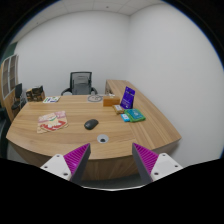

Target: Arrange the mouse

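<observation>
We are looking across a pale-walled office, and the biggest thing in it is the curved wooden bench (60, 140) that is filling the middle of the frame. Behind it, an office chair (80, 82) is standing in the upper centre. Toward the right of centre a laptop (128, 97) is sitting open with its screen glowing purple, and just below it a teal book or box (134, 117) is lying on the wood. At the left of centre, some papers with red print (51, 121) are resting flat.

The mouse (91, 124) is the small dark shape lying near the middle of the frame, between the papers and the laptop, well apart from both. It is too small for us to read its long axis with any confidence, though it is appearing slightly wider than it is deep.

Our claw (110, 160) is hanging at the bottom of the frame with its fingers spread wide, holding nothing; the purple pads (76, 157) are facing each other across an empty gap. The mouse is lying well beyond the fingertips and a little left of the midline between them, closer in line with the left finger. We are judging that the coming move is calling for a long reach forward and down, biased slightly left, so the mouse ends up between the fingers.
</observation>
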Motion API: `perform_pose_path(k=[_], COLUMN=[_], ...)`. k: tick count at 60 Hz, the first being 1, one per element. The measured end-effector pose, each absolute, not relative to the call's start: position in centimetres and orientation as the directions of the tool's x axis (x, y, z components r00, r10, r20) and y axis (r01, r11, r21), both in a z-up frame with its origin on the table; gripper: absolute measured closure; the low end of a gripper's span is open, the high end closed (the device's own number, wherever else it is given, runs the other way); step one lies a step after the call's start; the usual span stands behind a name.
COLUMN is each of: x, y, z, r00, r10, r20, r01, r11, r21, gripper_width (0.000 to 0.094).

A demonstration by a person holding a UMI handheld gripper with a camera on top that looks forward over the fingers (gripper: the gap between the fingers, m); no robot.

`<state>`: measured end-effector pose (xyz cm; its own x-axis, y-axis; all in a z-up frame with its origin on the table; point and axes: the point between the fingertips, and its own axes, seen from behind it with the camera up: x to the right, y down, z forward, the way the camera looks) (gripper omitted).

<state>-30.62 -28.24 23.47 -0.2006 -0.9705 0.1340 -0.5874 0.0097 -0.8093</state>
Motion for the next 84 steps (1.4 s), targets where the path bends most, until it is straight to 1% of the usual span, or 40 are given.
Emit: perform_pose_path(k=[17, 25, 37, 47, 58, 69, 84], x=[-29.8, -29.5, -29.0, -28.1, -25.6, -20.5, -12.8], y=[-26.8, -25.1, -22.2, -20.3, -18.8, -18.9, -19.4], z=[22.6, 22.4, 22.3, 21.4, 19.1, 15.3, 9.9], r00=[-0.151, -0.116, -0.081, -0.047, -0.026, -0.025, -0.051], r10=[-0.981, -0.985, -0.992, -0.996, -0.997, -0.995, -0.996], r20=[0.122, 0.124, 0.096, 0.08, 0.076, 0.098, 0.071], r01=[-0.589, -0.587, -0.571, -0.568, -0.571, -0.56, -0.563], r11=[-0.01, -0.033, -0.032, -0.039, -0.048, -0.067, -0.03], r21=[-0.808, -0.809, -0.821, -0.822, -0.82, -0.825, -0.826], gripper_width=[0.0071, 0.007, 0.007, 0.0072, 0.007, 0.0069, 0.007])
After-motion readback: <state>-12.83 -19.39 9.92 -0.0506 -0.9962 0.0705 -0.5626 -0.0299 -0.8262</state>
